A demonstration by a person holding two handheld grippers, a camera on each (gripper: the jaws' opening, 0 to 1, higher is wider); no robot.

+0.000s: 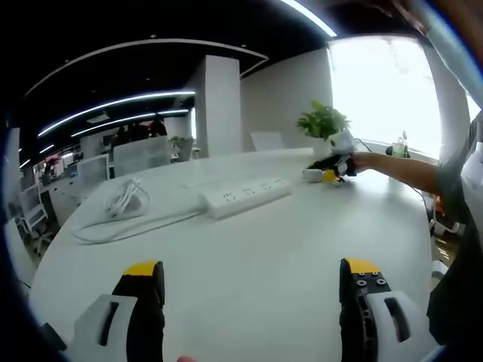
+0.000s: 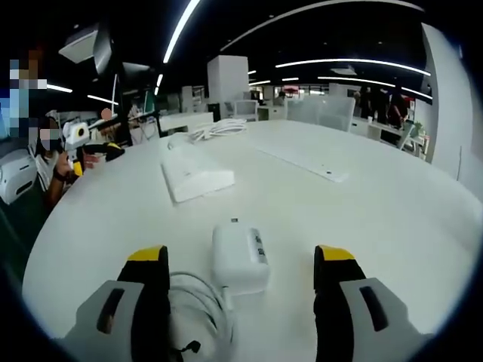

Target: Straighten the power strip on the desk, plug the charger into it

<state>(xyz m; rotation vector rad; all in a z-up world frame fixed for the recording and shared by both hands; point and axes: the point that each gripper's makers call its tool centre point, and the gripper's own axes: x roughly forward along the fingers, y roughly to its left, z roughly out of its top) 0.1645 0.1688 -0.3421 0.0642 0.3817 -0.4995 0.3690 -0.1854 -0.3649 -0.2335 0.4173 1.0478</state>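
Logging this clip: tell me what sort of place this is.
Likely an open-plan office: a large white table holding a power strip and charger, rows of desks behind, and strip lights overhead.

Left gripper point(image 1: 253, 290): two jaws, black inner faces, yellow caps at the tips, white outer shells, each cut with a dark slot. Small screw heads can be seen on the black face of its right-hand jaw.

Right gripper point(image 2: 240, 275): same build, yellow-capped black jaws, white shells with dark rounded slots.

Right gripper as seen from the left gripper view point(image 1: 332, 167): black and white body with a yellow patch.

Sleeve point(image 1: 453, 177): short, grey, over a lighter garment.
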